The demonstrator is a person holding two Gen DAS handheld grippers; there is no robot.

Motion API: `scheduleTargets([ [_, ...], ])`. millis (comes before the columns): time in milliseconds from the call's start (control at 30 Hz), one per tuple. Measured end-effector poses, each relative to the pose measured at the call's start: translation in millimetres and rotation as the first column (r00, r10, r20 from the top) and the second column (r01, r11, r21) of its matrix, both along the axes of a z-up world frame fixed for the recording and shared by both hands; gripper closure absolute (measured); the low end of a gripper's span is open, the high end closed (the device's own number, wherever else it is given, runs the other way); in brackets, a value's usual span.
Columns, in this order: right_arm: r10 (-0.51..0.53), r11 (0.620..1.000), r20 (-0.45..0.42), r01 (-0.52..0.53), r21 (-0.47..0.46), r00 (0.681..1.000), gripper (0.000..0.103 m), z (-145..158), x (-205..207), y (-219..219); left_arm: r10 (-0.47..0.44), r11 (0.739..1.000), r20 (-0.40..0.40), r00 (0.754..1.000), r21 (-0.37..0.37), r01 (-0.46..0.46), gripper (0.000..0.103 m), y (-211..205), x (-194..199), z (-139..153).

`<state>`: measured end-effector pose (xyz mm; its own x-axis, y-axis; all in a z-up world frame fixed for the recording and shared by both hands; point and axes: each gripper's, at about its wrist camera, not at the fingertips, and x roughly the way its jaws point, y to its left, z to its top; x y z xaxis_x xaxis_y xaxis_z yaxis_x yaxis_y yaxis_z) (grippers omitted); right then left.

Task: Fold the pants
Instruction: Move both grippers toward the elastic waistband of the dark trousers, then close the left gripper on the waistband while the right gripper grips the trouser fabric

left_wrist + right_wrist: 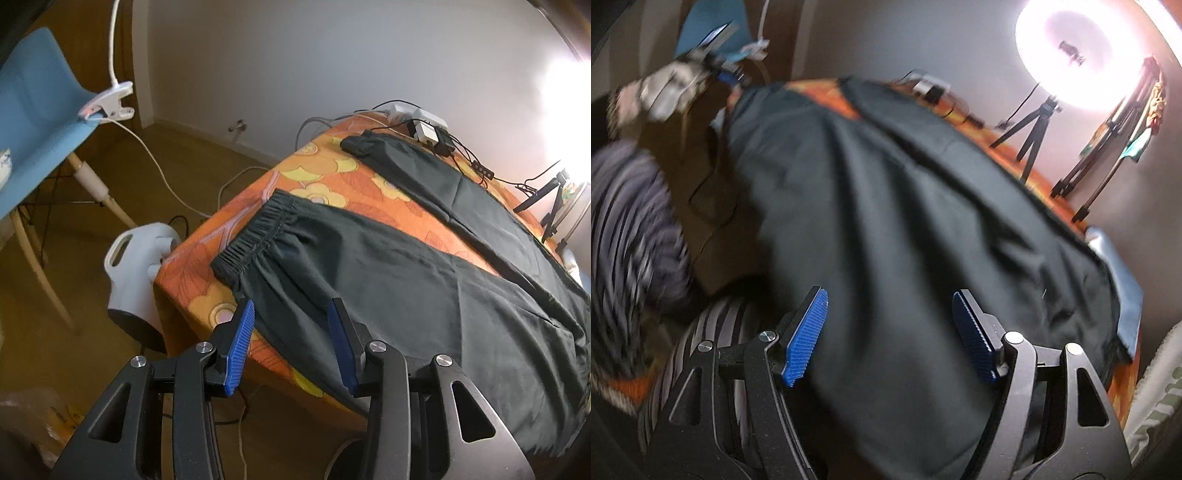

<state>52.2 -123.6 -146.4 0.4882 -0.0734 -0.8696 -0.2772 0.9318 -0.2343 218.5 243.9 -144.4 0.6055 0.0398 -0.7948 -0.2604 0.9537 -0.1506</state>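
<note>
A pair of dark charcoal fabric pants (424, 280) is seen spread flat across the surface covered with an orange floral tablecloth (314, 177). The two legs are splayed apart in a V, with a wedge of tablecloth showing between them. The gathered elastic cuff of the near leg (251, 236) lies close to the surface's corner, and the cuff of the far leg (360, 144) lies near a cluster of white and black power adapters with cables (430, 131).

The left gripper (291, 339) is held just above the near leg's edge with its blue ribbed fingers (240, 343) spread wide and nothing between them. The right gripper (890, 332) is likewise spread wide, its fingers (807, 332) hovering over the broad waist end of the pants, which drapes over the near edge; this view is blurred, so contact with the cloth cannot be told.

The fold is judged not yet begun: no layer has been doubled over. The step in hand appears to be the approach to a first grasp. The next move is judged to call for the near leg's outer edge and the waist on the same side to be pinched, lifted together and carried over onto the far leg so that the seams line up.

A bright ring light on a black tripod (1067, 51) stands behind the surface.
</note>
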Motion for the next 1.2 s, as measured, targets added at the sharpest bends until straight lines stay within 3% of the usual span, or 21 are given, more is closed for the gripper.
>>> scheduleTargets([
  [100,-0.001,1.0,-0.022,0.001,-0.025,1.0,0.03,-13,-27,5,-0.011,1.0,0.0,1.0,-0.004,0.011,0.063,-2,-1,-1],
  [300,0.033,0.984,-0.019,-0.036,-0.174,0.999,0.029,-34,-58,10,-0.028,1.0,0.01,1.0,-0.004,0.028,0.063,-8,-7,1],
  [633,0.099,0.938,-0.02,-0.1,-0.331,0.995,0.029,-58,-56,24,-0.002,0.999,0.015,1.0,-0.051,0.002,0.063,7,-23,-1],
  [667,0.094,0.937,-0.016,-0.094,-0.337,0.995,0.033,-59,-55,25,0.007,0.999,0.016,1.0,-0.05,-0.006,0.063,10,-25,-1],
  [800,0.068,0.953,-0.023,-0.072,-0.293,0.997,0.072,-52,-48,24,0.02,0.999,0.02,1.0,-0.047,-0.019,0.063,19,-30,-1],
  [933,0.055,0.968,-0.016,-0.057,-0.246,0.998,0.098,-38,-43,24,0.032,0.998,0.014,0.999,-0.046,-0.032,0.063,28,-30,-4],
  [1033,0.025,0.977,0.013,-0.022,-0.21,1.0,0.099,-20,-37,19,0.037,0.999,0.012,0.999,-0.034,-0.036,0.061,34,-24,-6],
  [1067,0.015,0.978,0.022,-0.01,-0.206,1.0,0.099,-15,-34,17,0.04,0.999,0.013,0.999,-0.033,-0.039,0.055,36,-22,-6],
  [1200,-0.023,0.97,0.076,0.04,-0.239,0.997,0.099,5,-12,4,0.061,0.996,0.007,0.998,-0.065,-0.061,0.052,48,-6,-11],
])
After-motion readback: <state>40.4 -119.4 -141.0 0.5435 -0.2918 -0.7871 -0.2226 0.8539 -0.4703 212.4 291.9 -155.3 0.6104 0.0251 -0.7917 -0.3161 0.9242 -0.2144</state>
